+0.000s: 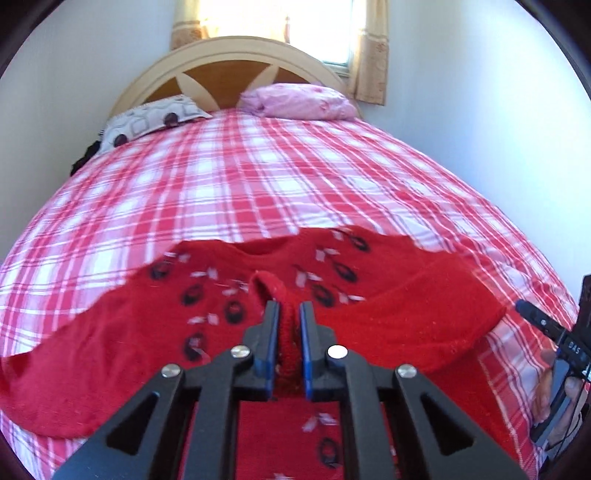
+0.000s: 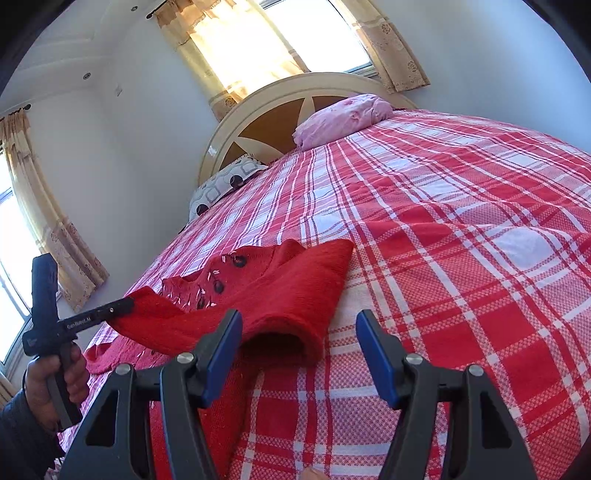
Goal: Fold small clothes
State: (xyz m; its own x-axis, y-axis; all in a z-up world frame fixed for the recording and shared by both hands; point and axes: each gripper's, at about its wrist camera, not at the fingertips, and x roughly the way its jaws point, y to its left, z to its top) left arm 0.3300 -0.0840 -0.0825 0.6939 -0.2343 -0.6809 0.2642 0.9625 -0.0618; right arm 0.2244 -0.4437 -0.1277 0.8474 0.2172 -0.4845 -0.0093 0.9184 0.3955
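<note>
Setting was a home bedroom. A bed (image 1: 258, 177) filled most of both views, covered with a red-and-white checked spread. An arched cream and brown headboard (image 1: 229, 62) stood against a plain white wall. Two pillows lay at its foot: a pink one (image 1: 299, 101) and a grey patterned one (image 1: 151, 120). Beige patterned curtains (image 2: 207, 55) hung at a sunlit window (image 2: 317, 33).

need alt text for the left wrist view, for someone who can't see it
The left tongs are shut on a pinched-up ridge of a red sweater spread on a bed with a red and white checked cover. Two pillows, a grey patterned pillow and a pink pillow, lie against a rounded headboard under a bright window.
</note>
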